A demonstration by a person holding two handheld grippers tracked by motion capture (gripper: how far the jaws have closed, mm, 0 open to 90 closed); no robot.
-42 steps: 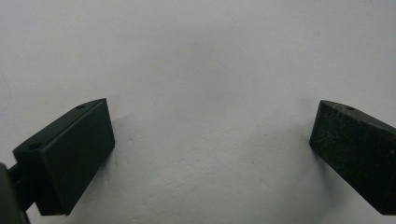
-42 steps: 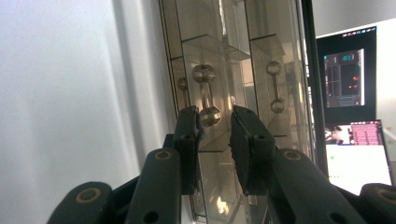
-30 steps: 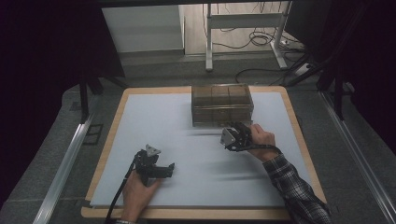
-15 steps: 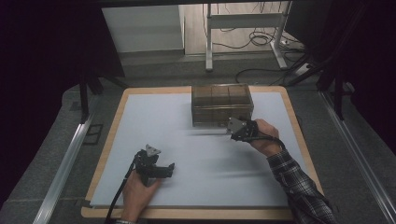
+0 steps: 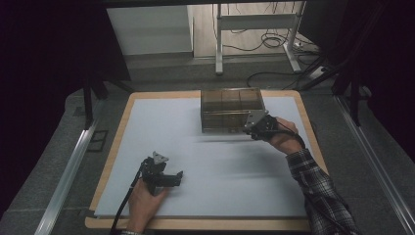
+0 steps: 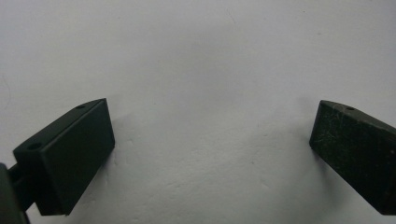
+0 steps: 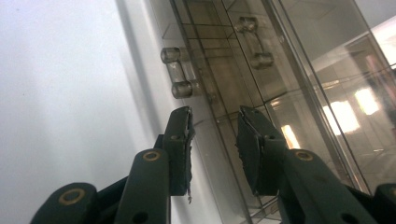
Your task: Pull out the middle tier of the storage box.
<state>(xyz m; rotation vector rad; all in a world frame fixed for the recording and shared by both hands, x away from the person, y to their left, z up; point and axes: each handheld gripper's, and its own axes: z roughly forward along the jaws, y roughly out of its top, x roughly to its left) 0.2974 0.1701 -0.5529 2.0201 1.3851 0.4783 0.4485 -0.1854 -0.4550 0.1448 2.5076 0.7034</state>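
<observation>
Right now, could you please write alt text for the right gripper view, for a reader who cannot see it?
The right hand-held gripper points at a smoky transparent plastic box, its two black jaws slightly apart against the box's near edge, just below a small clear hinge. Nothing is visibly clamped. The white table surface lies to the left.

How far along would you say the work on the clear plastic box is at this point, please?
Early, it seems. The clear box stands shut at the far side of the white mat. In hand: the right tongs are at its front face just below a small clear handle, slightly apart and just opening, with nothing visibly clamped. The left tongs rest open over bare mat. Opening the box still looks undone.
</observation>
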